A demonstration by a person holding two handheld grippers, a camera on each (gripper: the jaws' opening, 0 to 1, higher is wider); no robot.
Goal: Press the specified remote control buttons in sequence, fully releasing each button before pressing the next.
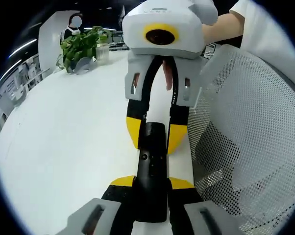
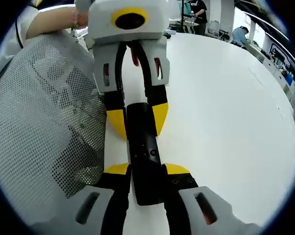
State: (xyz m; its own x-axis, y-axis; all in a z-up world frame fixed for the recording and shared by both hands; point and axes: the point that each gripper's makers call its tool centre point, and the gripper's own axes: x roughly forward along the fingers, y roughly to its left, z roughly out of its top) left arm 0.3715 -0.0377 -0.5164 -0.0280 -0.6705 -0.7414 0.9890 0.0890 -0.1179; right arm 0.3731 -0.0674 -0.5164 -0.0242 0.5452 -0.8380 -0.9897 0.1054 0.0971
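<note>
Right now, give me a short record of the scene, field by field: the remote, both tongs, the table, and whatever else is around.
remote: black remote, long and slim, held at both ends
left tongs: left tongs shut on one end of the remote
right tongs: right tongs shut on the other end
table: white table under the remote
beside remote: white mesh chair back, at the table edge
far end: green plant on the table
buttons: too small to tell

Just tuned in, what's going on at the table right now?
A person holds a black remote control between two handheld grippers over a white table. The left gripper clamps one end and the right gripper clamps the other, facing each other. No jaw is on a button right now. A white mesh chair back stands beside them.
</note>
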